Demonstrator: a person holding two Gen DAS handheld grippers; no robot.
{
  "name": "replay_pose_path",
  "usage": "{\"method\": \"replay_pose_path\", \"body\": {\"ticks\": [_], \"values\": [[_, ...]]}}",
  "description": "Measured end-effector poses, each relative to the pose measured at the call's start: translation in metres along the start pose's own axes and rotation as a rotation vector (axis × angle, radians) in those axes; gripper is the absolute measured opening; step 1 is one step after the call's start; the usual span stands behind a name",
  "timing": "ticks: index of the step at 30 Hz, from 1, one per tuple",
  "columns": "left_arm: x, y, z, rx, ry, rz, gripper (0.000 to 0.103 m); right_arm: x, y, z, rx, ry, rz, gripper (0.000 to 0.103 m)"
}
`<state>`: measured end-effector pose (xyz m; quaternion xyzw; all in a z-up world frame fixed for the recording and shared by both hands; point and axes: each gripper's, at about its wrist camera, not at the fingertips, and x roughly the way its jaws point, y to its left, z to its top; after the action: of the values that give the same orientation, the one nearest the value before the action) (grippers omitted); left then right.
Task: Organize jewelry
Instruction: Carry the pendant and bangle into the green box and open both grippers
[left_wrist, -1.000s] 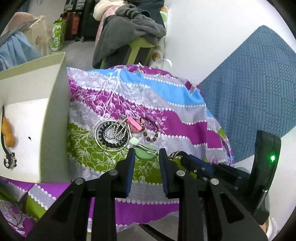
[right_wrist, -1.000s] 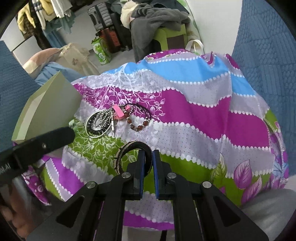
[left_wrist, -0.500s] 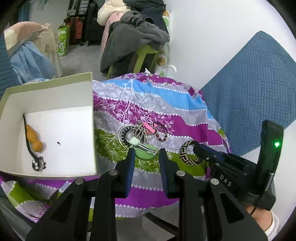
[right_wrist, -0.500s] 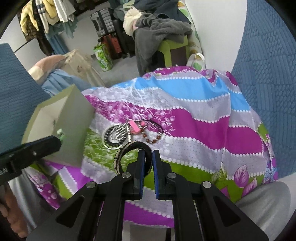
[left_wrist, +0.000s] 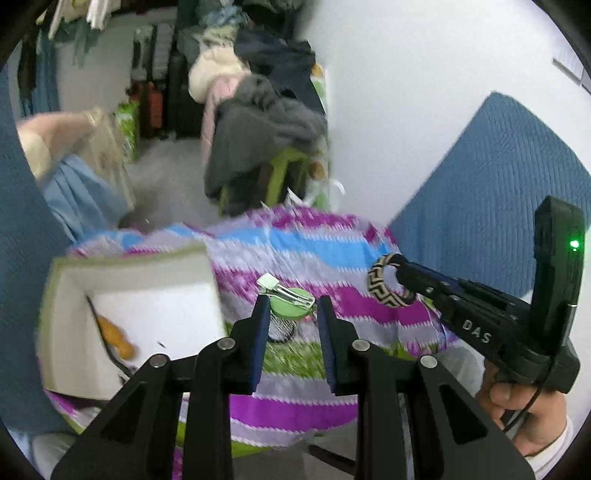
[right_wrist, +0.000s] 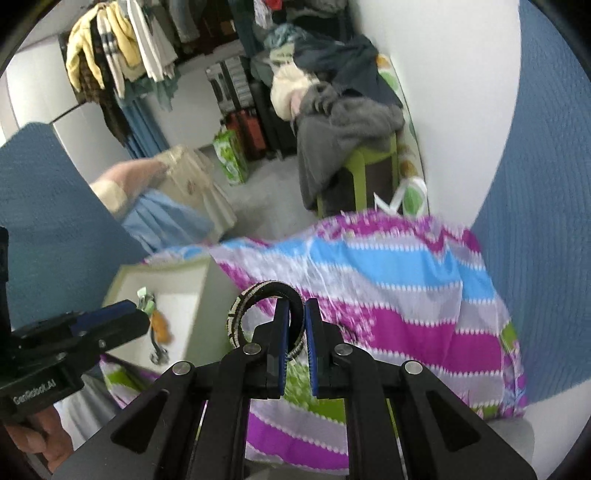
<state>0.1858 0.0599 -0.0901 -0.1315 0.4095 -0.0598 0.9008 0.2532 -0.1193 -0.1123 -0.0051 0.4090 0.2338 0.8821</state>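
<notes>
Nearest, my left tongs (left_wrist: 291, 301) are clenching a green disc clip (left_wrist: 290, 309) between the blue pads, its metal bar and pale green tab lying across the top. The clip is hanging in the air above the near-left part of the striped cloth (left_wrist: 325, 251) that is covering the table. Directly beneath it a blurred bundle of beaded rings (left_wrist: 280, 331) is lying on the cloth, near its front edge.

My right tongs (right_wrist: 296, 302) are nearly closed and are pinching one side of a black-and-cream patterned bangle (right_wrist: 255, 295). The bangle is standing out to the left of the pads, clear of the cloth; in the left wrist view it (left_wrist: 386, 291) is hanging over the right half of the table.

At the table's left edge an open white box (left_wrist: 129, 263) with a green rim is sitting. Inside it an orange bead piece (left_wrist: 117, 338) on a dark cord is lying against the left wall.

Beyond the table's far edge a green stool (right_wrist: 360, 162) is carrying a heap of grey clothes (right_wrist: 343, 125).
</notes>
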Motion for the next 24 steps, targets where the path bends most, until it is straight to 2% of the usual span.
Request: {"method": "replay_pose_path", "body": {"ticks": [8,12,17,24], "values": [[-0.027,0.019,0.027,-0.001,-0.046,0.009,0.027,-0.010,0.042,0.038,-0.060,-0.061,0.040,0.007],[-0.039,0.033,0.030,0.004,-0.063,0.050,0.027,-0.009,0.066,0.047,-0.085,-0.070,0.075,0.008],[-0.047,0.056,0.025,-0.001,-0.064,0.098,0.027,0.007,0.095,0.045,-0.118,-0.052,0.108,0.008],[-0.034,0.097,-0.002,-0.064,-0.019,0.101,0.027,0.043,0.123,0.019,-0.145,0.037,0.141,0.008]]}}
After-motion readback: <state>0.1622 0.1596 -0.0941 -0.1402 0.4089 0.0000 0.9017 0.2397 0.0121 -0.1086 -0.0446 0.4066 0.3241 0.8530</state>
